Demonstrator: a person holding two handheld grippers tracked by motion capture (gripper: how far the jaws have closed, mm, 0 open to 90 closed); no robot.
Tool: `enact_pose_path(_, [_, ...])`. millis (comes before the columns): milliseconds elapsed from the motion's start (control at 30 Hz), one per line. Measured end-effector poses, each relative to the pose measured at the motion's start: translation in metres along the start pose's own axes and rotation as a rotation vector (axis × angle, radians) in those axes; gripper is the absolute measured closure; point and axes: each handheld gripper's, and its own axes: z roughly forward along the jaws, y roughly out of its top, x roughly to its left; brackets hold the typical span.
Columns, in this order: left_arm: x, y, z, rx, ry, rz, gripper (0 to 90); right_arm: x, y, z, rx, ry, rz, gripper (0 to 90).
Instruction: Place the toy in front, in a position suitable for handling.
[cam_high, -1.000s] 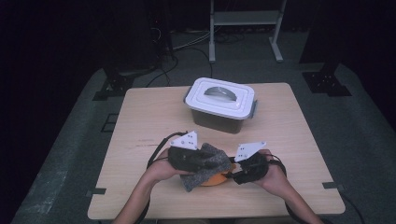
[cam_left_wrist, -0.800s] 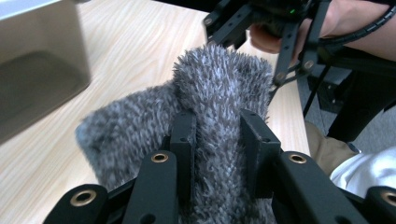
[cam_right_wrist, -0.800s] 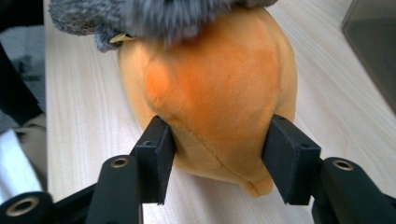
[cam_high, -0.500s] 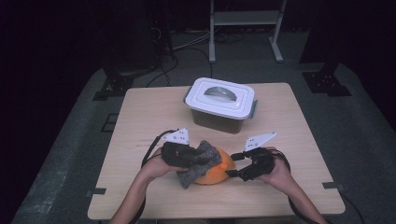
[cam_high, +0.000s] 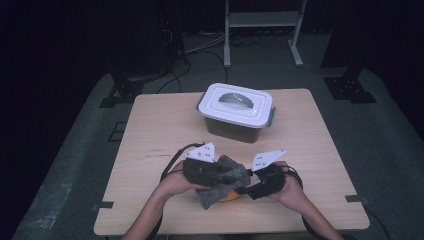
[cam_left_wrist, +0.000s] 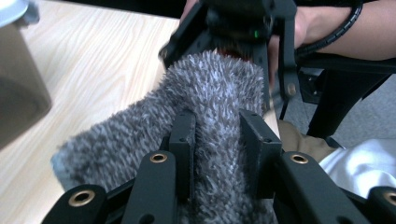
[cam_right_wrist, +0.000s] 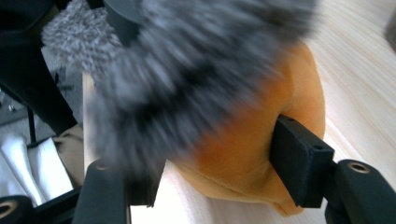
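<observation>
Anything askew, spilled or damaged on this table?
Nothing spilled or broken. The lidded container sits closed and upright. The grey fuzzy cloth is bunched up over the orange soft thing, pinched by the left claw, while the right claw straddles both; that looks like handling, not a fault.

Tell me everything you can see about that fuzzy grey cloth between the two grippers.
The fuzzy grey cloth looks like thick, shaggy fabric with grey and white fibres. It lies bunched and draped over an orange rounded thing near the table's front edge. The left gripper is shut on a fold of it, jaws pressing either side. The right gripper reaches in from the other side, its jaws around the orange thing with the cloth against one jaw.
</observation>
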Motion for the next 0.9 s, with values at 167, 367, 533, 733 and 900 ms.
enact_pose_path(167, [0.006, -0.005, -0.003, 0.036, 0.044, -0.020, 69.3, 0.001, -0.002, 0.000, 0.010, -0.009, -0.002, 42.9])
enact_pose_path(367, [0.022, -0.020, -0.023, 0.030, 0.106, -0.077, 69.3, -0.004, -0.004, -0.001, 0.007, -0.014, 0.012, 43.3])
enact_pose_path(533, [0.028, -0.031, -0.023, 0.014, 0.052, -0.123, 68.5, -0.009, -0.006, -0.002, 0.017, 0.031, 0.048, 35.0])
enact_pose_path(733, [0.027, -0.032, -0.021, 0.034, 0.007, -0.121, 68.5, -0.012, -0.006, -0.009, 0.006, 0.059, 0.070, 25.4])
enact_pose_path(900, [0.025, -0.030, -0.019, 0.053, -0.012, -0.107, 68.5, -0.010, -0.005, -0.008, 0.002, 0.069, 0.062, 24.5])
